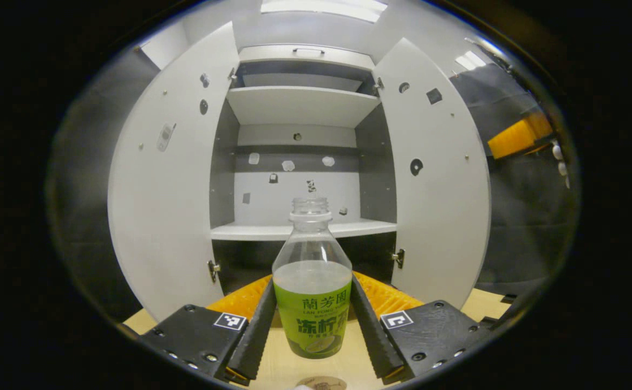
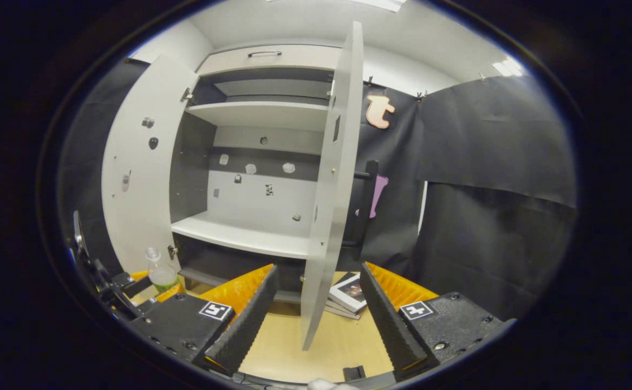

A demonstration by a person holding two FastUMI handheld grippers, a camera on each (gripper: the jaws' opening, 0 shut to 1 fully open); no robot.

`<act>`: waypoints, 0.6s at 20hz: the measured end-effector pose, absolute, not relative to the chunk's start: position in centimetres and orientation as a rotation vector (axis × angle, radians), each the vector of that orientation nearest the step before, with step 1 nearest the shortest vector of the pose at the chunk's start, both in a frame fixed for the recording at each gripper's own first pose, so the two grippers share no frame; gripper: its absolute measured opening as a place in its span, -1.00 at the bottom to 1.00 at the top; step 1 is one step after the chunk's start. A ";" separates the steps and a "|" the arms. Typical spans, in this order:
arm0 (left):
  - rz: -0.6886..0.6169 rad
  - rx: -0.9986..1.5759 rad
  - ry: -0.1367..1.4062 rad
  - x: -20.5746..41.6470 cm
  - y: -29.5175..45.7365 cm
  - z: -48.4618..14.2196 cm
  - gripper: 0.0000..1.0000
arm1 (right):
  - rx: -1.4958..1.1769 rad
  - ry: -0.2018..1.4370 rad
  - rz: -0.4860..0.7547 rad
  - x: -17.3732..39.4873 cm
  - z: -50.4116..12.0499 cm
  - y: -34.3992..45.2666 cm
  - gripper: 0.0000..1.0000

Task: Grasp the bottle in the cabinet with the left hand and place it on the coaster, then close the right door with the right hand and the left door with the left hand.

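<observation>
A clear, capless bottle (image 1: 312, 281) with a green label and some pale liquid stands upright between the fingers of my left gripper (image 1: 312, 283), which press on both its sides. Its base is low over the wooden table (image 1: 278, 368), just beyond a round brown coaster (image 1: 321, 383) at the bottom edge. Behind it the white cabinet has its left door (image 1: 169, 189) and right door (image 1: 435, 179) swung wide. In the right gripper view my right gripper (image 2: 318, 268) is open, with the right door's edge (image 2: 329, 189) standing between its fingers but apart from them. Far left there, the bottle (image 2: 160, 273) shows again.
The cabinet's lower shelf (image 1: 299, 230) and upper shelf (image 1: 299, 105) are bare. A small stack of books (image 2: 348, 292) lies on the table behind the right door. A black handle (image 2: 370, 200) sticks out from that door's outer face. Black cloth walls the right side.
</observation>
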State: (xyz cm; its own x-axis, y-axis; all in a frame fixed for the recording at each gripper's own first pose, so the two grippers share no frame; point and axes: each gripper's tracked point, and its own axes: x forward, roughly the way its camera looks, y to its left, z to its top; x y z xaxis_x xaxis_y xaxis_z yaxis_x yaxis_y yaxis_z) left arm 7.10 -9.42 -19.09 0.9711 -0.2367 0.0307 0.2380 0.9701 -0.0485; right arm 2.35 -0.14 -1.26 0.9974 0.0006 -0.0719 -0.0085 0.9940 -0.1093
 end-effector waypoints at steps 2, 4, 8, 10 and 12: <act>-0.255 -0.064 -0.018 6.1 -9.9 -21.2 0.58 | -0.120 0.081 0.011 2.3 -1.5 0.1 0.96; -0.279 -0.061 -0.030 5.4 -10.5 -22.9 0.51 | -0.132 0.086 0.015 2.2 -1.5 0.3 0.96; -0.307 -0.015 -0.012 4.4 -11.2 -26.8 0.51 | -0.152 0.114 0.028 2.3 -2.3 0.9 0.96; -0.311 -0.019 0.008 4.1 -11.2 -28.9 0.51 | -0.163 0.129 0.036 2.3 -2.7 1.4 0.96; -0.306 -0.035 0.027 4.0 -10.8 -31.0 0.51 | -0.171 0.143 0.044 2.2 -3.0 1.8 0.96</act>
State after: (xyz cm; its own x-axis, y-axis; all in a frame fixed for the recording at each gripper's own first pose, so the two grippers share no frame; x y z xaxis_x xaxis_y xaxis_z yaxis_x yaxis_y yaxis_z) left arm 3.97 -10.75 -31.01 0.9531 -0.3018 -0.0209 0.3009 0.9529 -0.0380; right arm 2.18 1.82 -3.00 0.9889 0.0315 -0.1454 -0.0558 0.9845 -0.1663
